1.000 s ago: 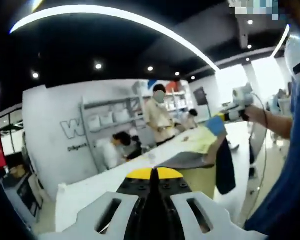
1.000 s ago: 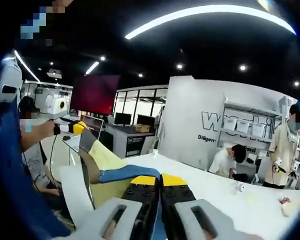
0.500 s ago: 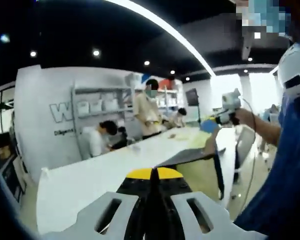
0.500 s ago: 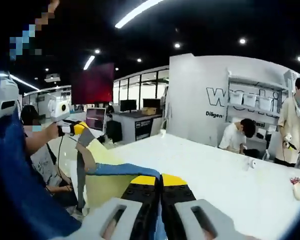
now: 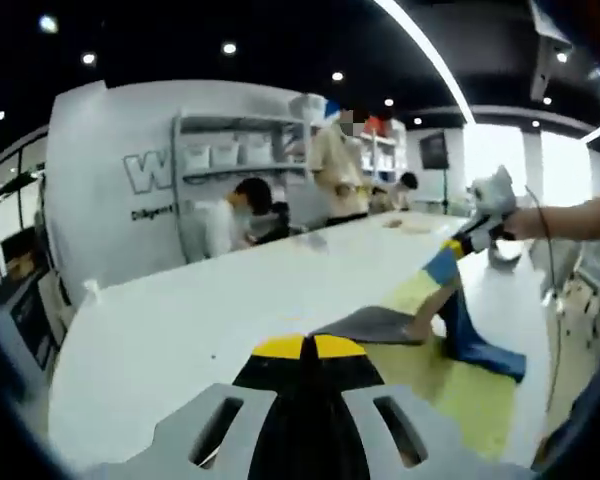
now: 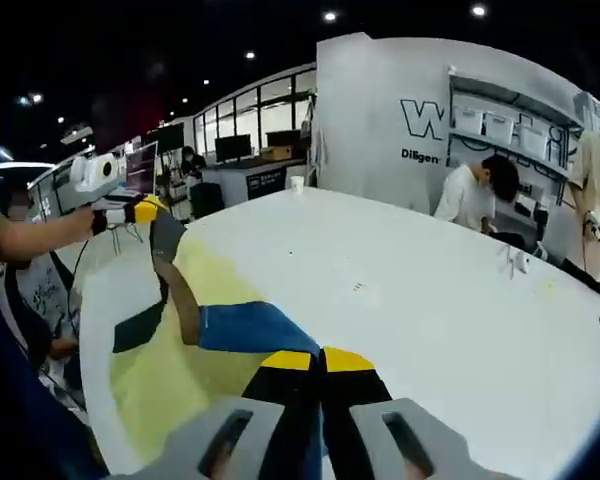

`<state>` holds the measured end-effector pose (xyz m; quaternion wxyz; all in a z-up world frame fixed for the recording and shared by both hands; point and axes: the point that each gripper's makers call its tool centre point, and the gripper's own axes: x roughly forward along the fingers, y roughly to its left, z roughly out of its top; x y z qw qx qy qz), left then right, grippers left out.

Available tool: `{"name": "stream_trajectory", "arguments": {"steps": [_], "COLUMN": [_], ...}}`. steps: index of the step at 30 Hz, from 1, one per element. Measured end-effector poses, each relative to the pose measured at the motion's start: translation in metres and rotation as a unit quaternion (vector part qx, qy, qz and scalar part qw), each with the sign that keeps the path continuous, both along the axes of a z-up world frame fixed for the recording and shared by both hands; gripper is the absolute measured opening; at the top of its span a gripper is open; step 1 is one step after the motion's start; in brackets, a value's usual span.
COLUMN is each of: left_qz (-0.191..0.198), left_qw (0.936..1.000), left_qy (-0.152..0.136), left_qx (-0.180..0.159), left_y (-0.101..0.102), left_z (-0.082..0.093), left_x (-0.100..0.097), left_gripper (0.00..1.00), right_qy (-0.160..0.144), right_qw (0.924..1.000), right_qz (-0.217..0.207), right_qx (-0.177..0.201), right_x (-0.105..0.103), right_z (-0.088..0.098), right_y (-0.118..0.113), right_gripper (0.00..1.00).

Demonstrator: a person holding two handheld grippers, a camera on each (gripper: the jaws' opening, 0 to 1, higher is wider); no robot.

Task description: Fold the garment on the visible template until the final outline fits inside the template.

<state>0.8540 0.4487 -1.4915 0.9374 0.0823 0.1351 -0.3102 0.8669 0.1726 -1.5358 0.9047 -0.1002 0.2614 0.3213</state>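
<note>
Bright, even indoor light from ceiling spots (image 5: 229, 47) and strip light (image 5: 430, 55); glare off white table (image 6: 430, 300); overall soft blur, strong fisheye bending at edges

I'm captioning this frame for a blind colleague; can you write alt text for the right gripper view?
The right gripper, jaws closed, pinches the blue end of a garment stretched just above a yellow template on a white table. The left gripper, held in a person's hand, grips its dark far end. Behind the table, people work beside a white lettered wall.
</note>
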Motion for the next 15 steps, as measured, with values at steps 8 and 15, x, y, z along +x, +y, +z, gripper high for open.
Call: {"name": "stream_trajectory", "arguments": {"steps": [8,15], "left_qz": [0.046,0.114], "left_qw": [0.9953,0.9829], "left_qy": [0.068,0.120], "left_qx": [-0.050,-0.080], "left_y": [0.008,0.020], "left_z": [-0.054,-0.083], "left_x": [0.046,0.094], "left_gripper": [0.00,0.01], "right_qy": [0.041,0.045], "right_qw": [0.9989,0.9900], "right_qz": [-0.017,-0.133], "right_qx": [0.017,0.014], "right_x": [0.037,0.085], "right_z": [-0.036,-0.057], "right_y": [-0.002,-0.030], "right_gripper": [0.00,0.22]}}
